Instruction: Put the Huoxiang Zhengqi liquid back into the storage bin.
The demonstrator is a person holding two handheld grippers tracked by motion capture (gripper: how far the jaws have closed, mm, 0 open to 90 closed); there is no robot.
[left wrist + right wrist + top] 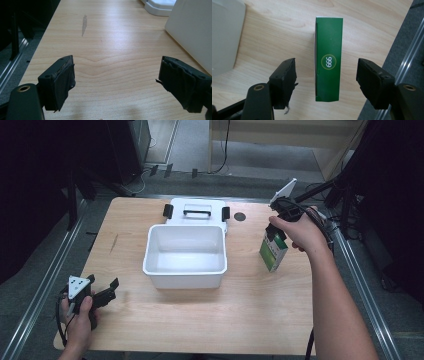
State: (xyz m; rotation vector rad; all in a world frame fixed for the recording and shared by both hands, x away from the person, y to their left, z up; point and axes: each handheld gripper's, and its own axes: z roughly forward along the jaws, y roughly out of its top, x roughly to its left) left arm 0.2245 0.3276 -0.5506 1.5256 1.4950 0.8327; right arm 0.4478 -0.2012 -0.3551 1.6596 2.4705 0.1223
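A green and white carton (273, 251) stands upright on the table, to the right of a white plastic bin (184, 270). My right gripper (276, 238) hovers directly above it, pointing down. In the right gripper view the carton's green top (328, 60), marked 999, sits between the two open jaws with a gap on each side. My left gripper (106, 291) is low at the table's near left corner, open, with only bare wood between its jaws (117, 80).
The bin's white lid (197, 211), with a handle and black clips, lies behind the bin. A small dark round spot (240, 216) marks the table to the right of the lid. The table's right edge (398, 45) is close beside the carton.
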